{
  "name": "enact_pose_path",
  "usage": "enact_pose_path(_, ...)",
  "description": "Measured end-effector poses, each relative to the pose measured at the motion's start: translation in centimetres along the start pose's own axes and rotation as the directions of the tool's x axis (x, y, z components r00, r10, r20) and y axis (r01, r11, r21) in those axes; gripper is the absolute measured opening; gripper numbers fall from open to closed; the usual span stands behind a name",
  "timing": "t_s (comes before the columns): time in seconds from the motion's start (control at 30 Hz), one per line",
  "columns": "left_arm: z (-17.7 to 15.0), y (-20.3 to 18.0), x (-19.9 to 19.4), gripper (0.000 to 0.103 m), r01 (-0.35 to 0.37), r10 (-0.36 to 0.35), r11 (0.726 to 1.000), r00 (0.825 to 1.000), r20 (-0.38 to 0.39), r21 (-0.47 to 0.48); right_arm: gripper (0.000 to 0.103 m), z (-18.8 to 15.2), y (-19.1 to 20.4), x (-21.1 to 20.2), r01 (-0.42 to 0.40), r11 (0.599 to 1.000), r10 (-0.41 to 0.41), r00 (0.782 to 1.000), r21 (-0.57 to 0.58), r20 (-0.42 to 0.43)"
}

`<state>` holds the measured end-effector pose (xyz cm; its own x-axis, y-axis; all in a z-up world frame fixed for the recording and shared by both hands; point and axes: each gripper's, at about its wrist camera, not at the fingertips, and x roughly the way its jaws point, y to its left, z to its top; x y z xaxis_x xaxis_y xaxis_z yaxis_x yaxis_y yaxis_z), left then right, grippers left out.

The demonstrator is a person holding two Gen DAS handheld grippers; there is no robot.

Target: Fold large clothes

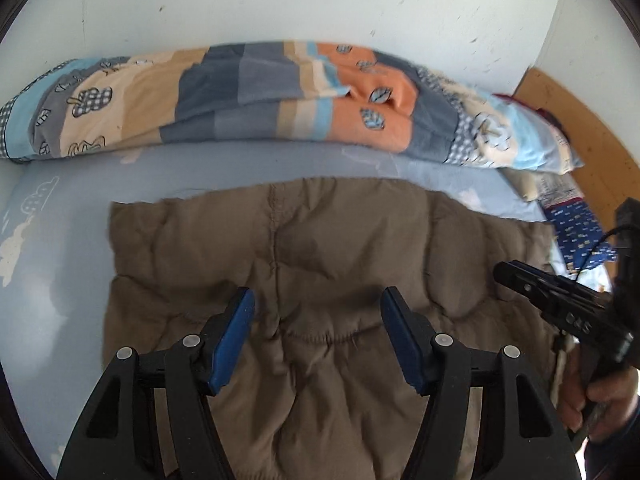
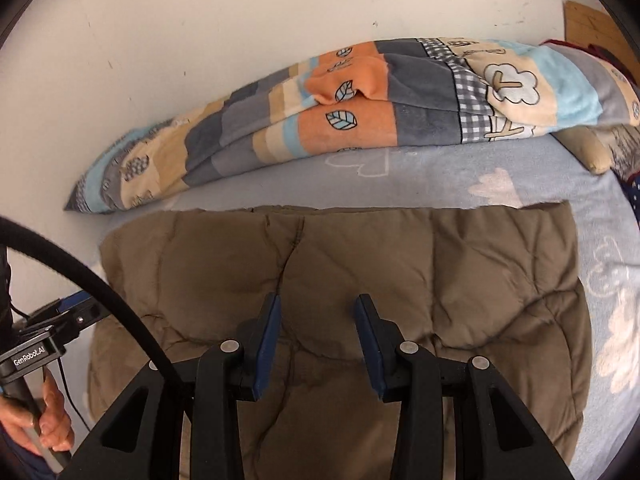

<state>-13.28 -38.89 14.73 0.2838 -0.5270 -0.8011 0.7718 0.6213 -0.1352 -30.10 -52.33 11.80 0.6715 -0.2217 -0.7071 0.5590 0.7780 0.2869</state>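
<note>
One puffy, quilted brown coat (image 2: 340,280) lies squarely folded on fleecy bedsheet (image 2: 440,176).

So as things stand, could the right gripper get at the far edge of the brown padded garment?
Probably yes. The right gripper hovers over the brown padded garment with fingers apart and nothing between them. The far edge lies flat on the blue bedsheet, short of the patchwork blanket, with nothing lying across it.

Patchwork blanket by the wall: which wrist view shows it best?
Left wrist: the patchwork blanket spans nearly its whole length along the wall, though slightly blurred. Right wrist shows it sharper, but its right end runs out of frame.
</note>
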Motion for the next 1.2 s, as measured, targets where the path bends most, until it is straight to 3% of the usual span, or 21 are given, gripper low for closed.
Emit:
enact_pose_path(0.1,0.2,0.6,4.2,0.068,-0.06,0.059,0.998,0.992,-0.112,-0.008,0.043,0.3,0.7,2.3,0.071,0.996,-0.074,0.996,-0.05,-0.05)
enact_pose_path(0.2,-0.1,2.1,6.7,0.072,-0.052,0.045,0.998,0.984,-0.174,-0.038,0.043,0.1,0.3,4.7,0.089,0.994,-0.096,0.989,-0.06,-0.117)
enact_pose_path(0.4,-0.6,3.6,9.5,0.076,-0.023,0.012,0.997,0.987,-0.161,-0.069,0.043,-0.7,-1.3,8.3,0.08,0.996,-0.085,0.982,-0.036,-0.171)
enact_pose_path(0.6,-0.6,3.3,8.7,0.077,-0.075,0.063,0.994,0.989,-0.134,-0.084,0.043,-0.6,-1.3,8.8,0.092,0.995,-0.095,0.976,-0.027,-0.196)
enact_pose_path(0.77,-3.1,4.8,1.8,0.077,0.002,-0.004,0.996,1.0,-0.019,-0.094,0.044,-1.6,-0.3,2.2,-0.018,1.0,0.02,0.995,0.026,-0.097)
enact_pose_path(0.87,-5.5,6.1,-2.3,0.077,0.011,-0.01,0.995,1.0,0.009,-0.101,0.048,-3.4,0.8,-3.6,-0.067,0.997,0.068,0.998,0.028,-0.013)
enact_pose_path(0.97,-8.0,8.5,-5.3,0.077,0.006,-0.006,0.988,1.0,-0.002,-0.152,0.052,-6.3,0.3,-8.7,-0.126,0.986,0.122,0.992,0.109,0.045)
enact_pose_path(1.2,-15.2,15.5,-10.0,0.077,0.008,-0.007,0.931,1.0,0.004,-0.365,0.057,-14.9,-5.6,-16.0,-0.187,0.893,0.145,0.981,0.41,0.131)
